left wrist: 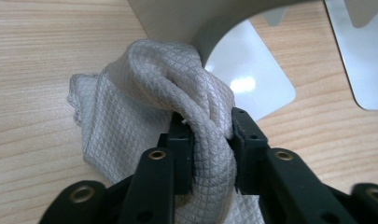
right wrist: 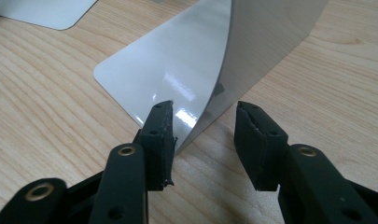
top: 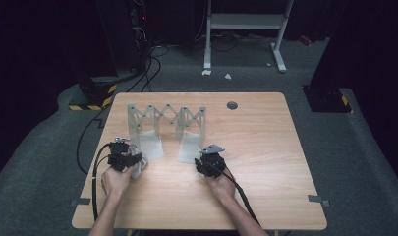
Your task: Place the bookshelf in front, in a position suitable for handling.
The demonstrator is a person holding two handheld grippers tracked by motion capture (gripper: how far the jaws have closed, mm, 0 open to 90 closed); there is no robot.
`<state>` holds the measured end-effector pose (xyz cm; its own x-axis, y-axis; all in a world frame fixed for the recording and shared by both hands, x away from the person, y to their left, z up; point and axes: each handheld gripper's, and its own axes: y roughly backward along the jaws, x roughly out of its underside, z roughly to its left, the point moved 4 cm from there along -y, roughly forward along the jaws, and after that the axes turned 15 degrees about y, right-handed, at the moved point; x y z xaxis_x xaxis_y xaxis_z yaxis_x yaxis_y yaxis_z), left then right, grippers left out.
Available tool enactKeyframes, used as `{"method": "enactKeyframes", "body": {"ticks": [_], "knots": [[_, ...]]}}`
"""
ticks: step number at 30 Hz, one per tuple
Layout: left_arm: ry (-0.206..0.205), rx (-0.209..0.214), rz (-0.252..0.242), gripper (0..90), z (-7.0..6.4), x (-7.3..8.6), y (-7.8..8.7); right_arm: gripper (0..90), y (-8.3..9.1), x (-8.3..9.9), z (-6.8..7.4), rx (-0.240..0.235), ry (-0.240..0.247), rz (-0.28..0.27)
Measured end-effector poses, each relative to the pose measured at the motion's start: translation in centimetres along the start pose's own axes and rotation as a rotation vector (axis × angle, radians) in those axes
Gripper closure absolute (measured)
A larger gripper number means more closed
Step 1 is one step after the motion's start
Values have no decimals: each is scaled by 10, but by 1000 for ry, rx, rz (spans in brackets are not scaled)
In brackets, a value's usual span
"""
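A grey folding rack (top: 167, 116) with a scissor lattice stands at the table's back left on two flat foot plates. My left gripper (top: 133, 161) is beside the left foot plate (top: 151, 143), shut on a twisted pale quilted cloth (top: 139, 166). In the left gripper view the cloth (left wrist: 130, 107) bunches up between the jaws of the left gripper (left wrist: 207, 128) and spills left onto the wood. My right gripper (top: 202, 158) is at the right foot plate (top: 189, 147). The right gripper (right wrist: 203, 119) is open, its jaws on either side of the curved lower edge of the rack's upright (right wrist: 266, 42), above the shiny foot plate (right wrist: 140, 74).
The wooden table (top: 265, 162) has a round cable hole (top: 232, 105) near its back edge. Behind it on the floor stand a white metal frame (top: 245, 22) and a black base with yellow stripes (top: 93, 98). Cables trail on the floor at left.
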<state>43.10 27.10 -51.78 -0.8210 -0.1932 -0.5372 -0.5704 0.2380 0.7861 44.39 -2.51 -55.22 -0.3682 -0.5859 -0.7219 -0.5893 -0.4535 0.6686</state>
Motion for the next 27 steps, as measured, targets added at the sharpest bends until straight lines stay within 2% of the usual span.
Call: {"method": "enactKeyframes", "body": {"ticks": [3, 6, 11, 14, 17, 19, 22, 27], "knots": [[-5, -9, -5, 668, -3, 1, -2, 554, 0, 0, 0, 6, -3, 1], [13, -5, -12, 643, -4, 1, -3, 550, 0, 0, -1, 12, -11, 3], [21, -19, -23, 622, -4, 0, -4, 558, 0, 0, -2, 23, -25, 3], [9, -52, -28, 680, -3, 1, -5, 608, 3, -1, -1, 33, -19, -9], [33, -55, -28, 733, 1, 3, -6, 675, 7, -5, -2, 36, -27, -43], [40, -55, -27, 745, 3, 3, -6, 733, 9, -8, -1, 48, -20, -52], [41, -71, -27, 753, 7, 3, -4, 763, 10, -10, -3, 54, -25, -49], [84, -79, -41, 756, 23, 3, 0, 800, 15, -5, -9, 74, -30, -50]]}}
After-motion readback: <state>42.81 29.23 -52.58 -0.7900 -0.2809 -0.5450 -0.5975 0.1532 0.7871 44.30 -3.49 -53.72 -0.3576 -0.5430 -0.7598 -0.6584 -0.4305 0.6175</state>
